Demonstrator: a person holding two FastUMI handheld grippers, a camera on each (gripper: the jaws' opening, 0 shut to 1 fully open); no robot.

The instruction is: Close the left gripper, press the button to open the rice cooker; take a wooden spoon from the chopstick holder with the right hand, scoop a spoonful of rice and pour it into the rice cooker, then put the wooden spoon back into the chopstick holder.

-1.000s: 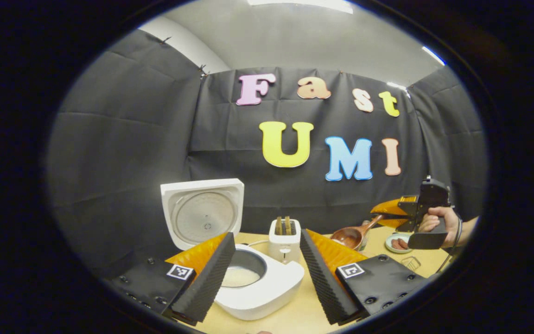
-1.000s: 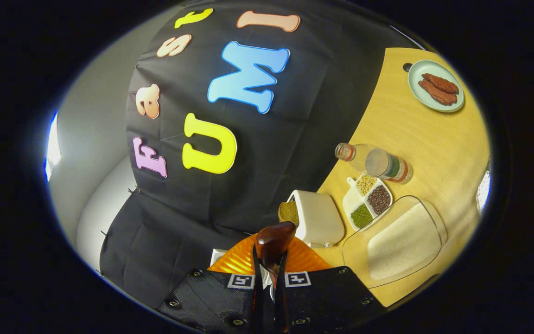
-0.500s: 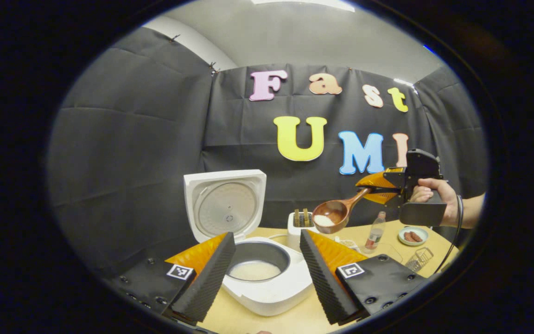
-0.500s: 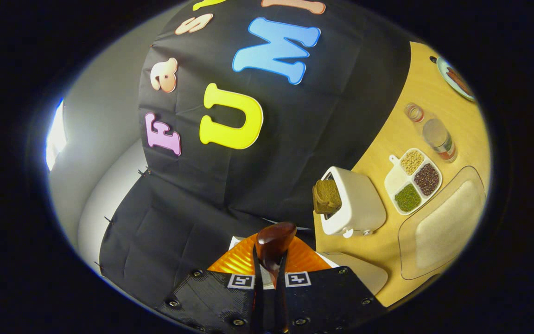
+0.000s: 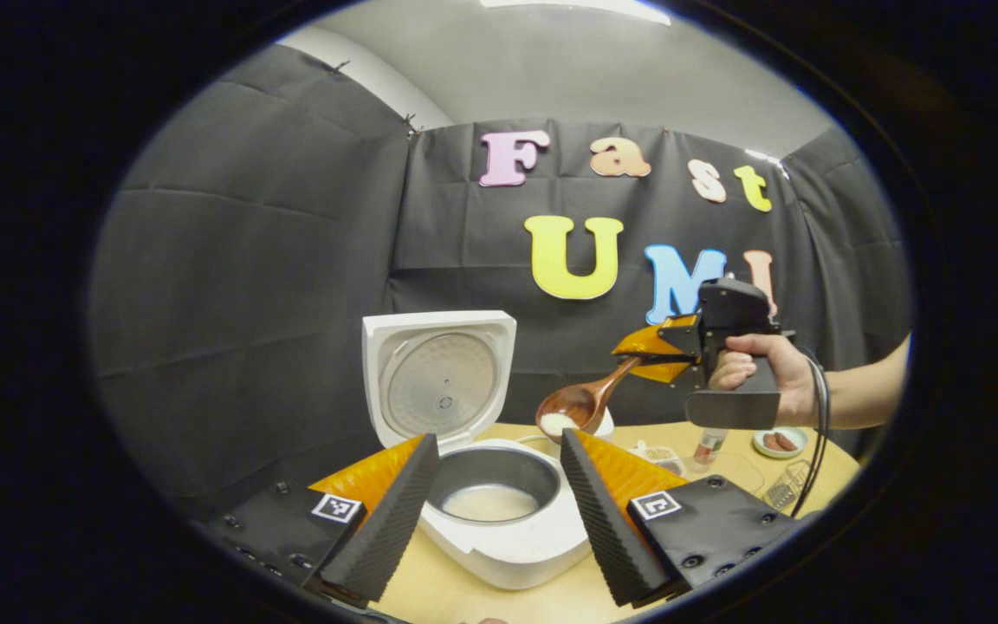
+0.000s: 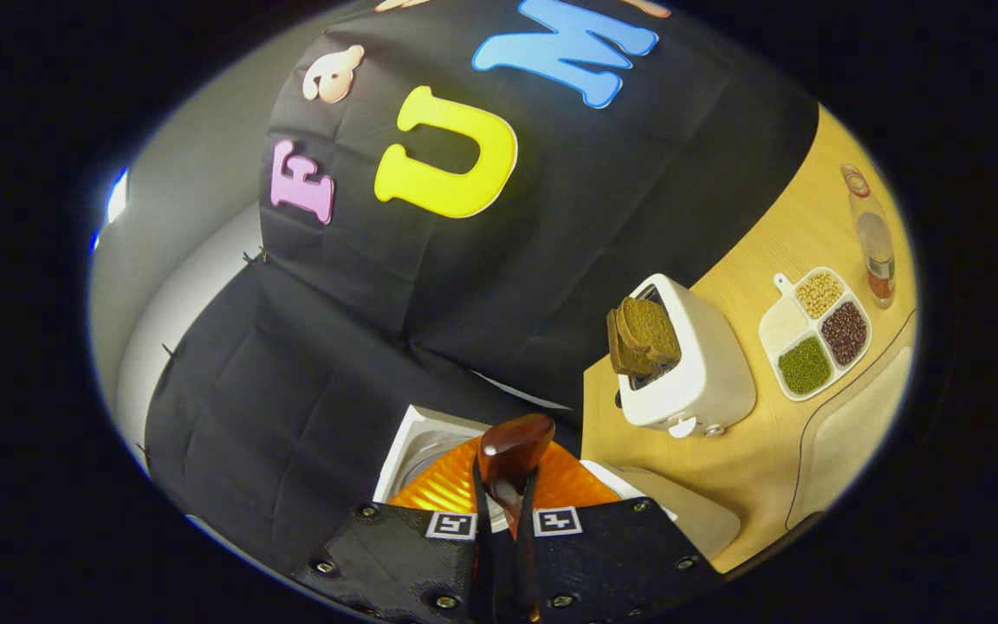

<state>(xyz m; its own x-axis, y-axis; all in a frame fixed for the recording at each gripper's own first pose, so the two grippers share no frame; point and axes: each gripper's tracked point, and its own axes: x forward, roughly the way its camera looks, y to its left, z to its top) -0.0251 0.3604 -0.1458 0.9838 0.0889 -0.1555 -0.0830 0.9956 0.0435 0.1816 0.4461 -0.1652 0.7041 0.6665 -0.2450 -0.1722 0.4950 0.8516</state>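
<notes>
The right gripper is clamping the wooden spoon by its handle, both fingers pressing it, and in the left gripper view a hand is carrying it with the bowl tipped down and a small heap of rice sitting in it. The bowl is hanging above the far right edge of the rice cooker, not yet over the middle of the inner pot, so tipping now would, I judge, be sending grains onto the white rim or the table. The handle is thin and smooth-looking; a twist of the wrist could be letting it rotate between the fingers and dumping the load early. The lid is standing upright behind the pot, and a swing too far could be knocking it. In the right gripper view the toaster with bread in its slots and the divided dish of beans are sitting near the path. The left gripper is hanging spread wide, holding nothing, framing the cooker; it could be crowding the pour.
</notes>
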